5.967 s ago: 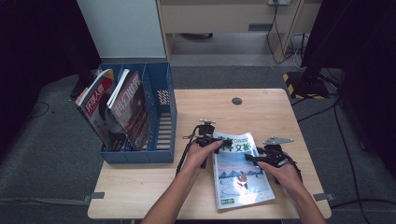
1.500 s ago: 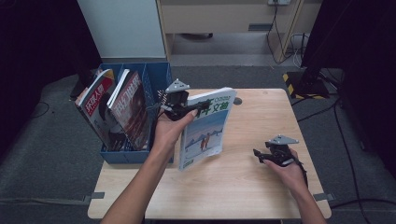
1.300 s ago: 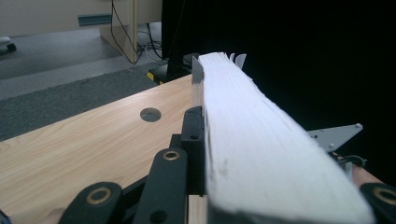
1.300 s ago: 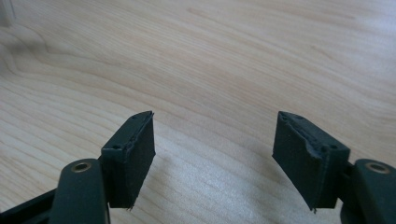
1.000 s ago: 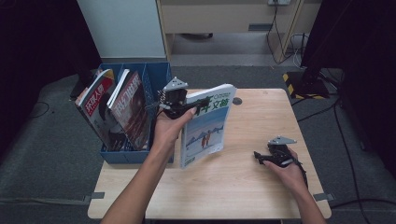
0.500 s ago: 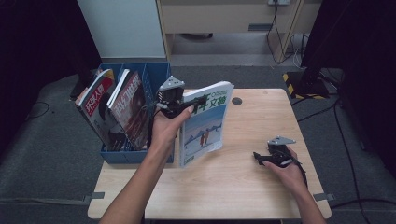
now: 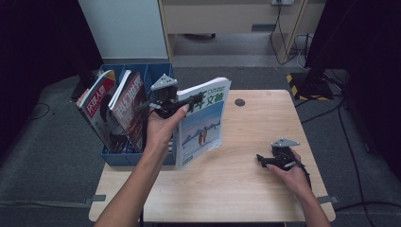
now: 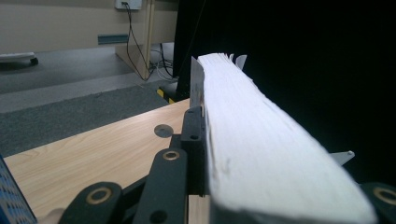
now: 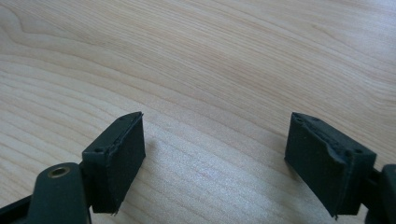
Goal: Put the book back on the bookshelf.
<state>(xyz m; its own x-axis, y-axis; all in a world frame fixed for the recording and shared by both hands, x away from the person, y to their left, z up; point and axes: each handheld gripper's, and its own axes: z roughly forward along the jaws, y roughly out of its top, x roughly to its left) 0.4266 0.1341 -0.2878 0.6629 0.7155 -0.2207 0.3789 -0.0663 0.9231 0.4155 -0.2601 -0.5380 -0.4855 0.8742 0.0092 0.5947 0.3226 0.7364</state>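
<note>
Left gripper [image 7: 189, 101] fingers are clamped on the top edge of the magazine [image 7: 204, 122]; in the left gripper view one black finger [image 8: 192, 140] sits flat against the thick white page block [image 8: 261, 154], so it's a firm pinch on the stack. The magazine hangs upright, glossy cover with green title and a snowy blue photo, bottom edge just above or touching the surface [image 7: 246, 179] near its left edge, right beside the blue file box [image 7: 137, 158]. Right gripper [image 7: 263, 160] fingers are spread wide with nothing between them, and have just been opening; in the right gripper view the two rubbery black pads [image 9: 119, 156] hover over bare pale wood grain. It rests near the right edge of the surface, well apart from the magazine. Judged progress: pickup is done, the magazine is lifted and stood vertical at the box; what's left is sliding it into a free slot and releasing. The box is perforated blue plastic with dividers and already holds two magazines [image 7: 118, 111] leaning left, red and dark covers. The compartment nearest the surface looks free, though the hand partly hides it. A small round dark grommet [image 7: 239, 102] sits at the surface's far edge. Thick floppy stack, so it may sag once released.
</note>
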